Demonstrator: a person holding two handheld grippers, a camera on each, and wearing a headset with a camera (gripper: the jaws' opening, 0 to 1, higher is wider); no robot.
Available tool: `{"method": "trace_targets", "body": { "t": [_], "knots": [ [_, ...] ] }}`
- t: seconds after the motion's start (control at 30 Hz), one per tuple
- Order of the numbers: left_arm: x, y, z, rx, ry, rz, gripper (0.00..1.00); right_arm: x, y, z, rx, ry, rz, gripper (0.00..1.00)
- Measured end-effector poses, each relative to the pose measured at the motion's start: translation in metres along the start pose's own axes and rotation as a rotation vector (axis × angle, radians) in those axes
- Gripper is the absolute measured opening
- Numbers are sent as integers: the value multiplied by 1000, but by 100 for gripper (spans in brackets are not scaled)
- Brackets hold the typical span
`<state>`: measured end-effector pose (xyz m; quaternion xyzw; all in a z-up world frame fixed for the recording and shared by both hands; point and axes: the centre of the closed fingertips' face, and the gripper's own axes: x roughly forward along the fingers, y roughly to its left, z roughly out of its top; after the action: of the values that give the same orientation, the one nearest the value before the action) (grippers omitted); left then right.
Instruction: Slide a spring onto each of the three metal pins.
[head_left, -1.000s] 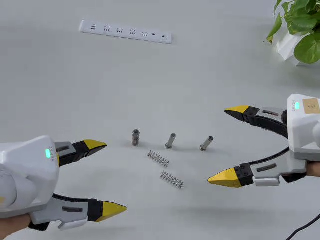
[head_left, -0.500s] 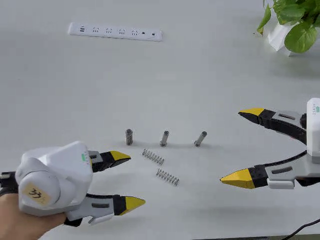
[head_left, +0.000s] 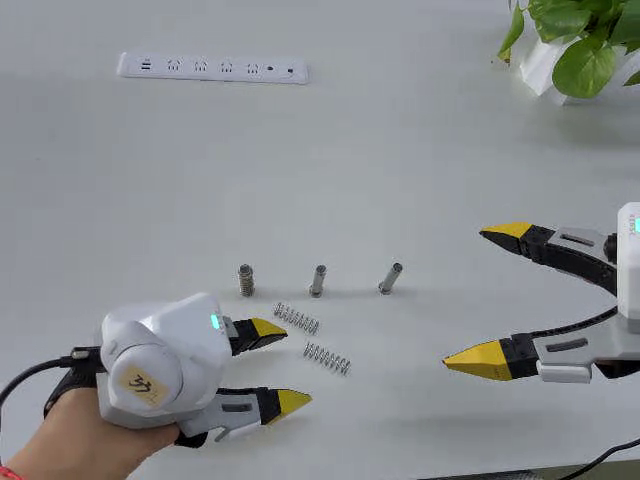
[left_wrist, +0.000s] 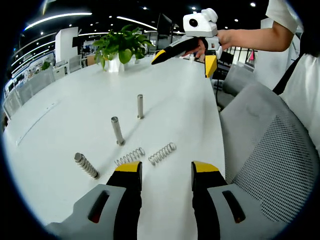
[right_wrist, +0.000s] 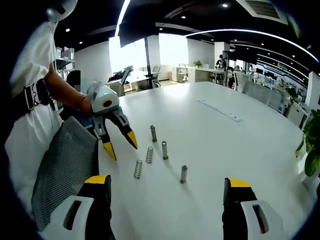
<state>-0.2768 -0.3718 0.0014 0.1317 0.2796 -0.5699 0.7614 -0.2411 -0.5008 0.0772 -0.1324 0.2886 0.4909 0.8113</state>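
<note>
Both empty, the left gripper (head_left: 297, 365) sits half open by the two loose springs (head_left: 297, 318) near the pins (head_left: 318, 281), the right gripper (head_left: 465, 298) wide open, and a clumsy grab could flick a spring away.

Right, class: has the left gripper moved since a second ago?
Yes. In the head view the left gripper has come rightward, up to the loose springs lying before the row of pins; its jaws are open.
</note>
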Motion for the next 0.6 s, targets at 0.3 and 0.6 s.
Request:
{"method": "trace_targets", "body": {
  "t": [0.3, 0.6],
  "knots": [
    [16, 1, -4, -25, 21, -17, 31, -2, -2, -2, 13, -1, -9, 93],
    [22, 0, -10, -43, 35, -32, 32, -2, -4, -4, 21, 7, -14, 92]
  ]
}}
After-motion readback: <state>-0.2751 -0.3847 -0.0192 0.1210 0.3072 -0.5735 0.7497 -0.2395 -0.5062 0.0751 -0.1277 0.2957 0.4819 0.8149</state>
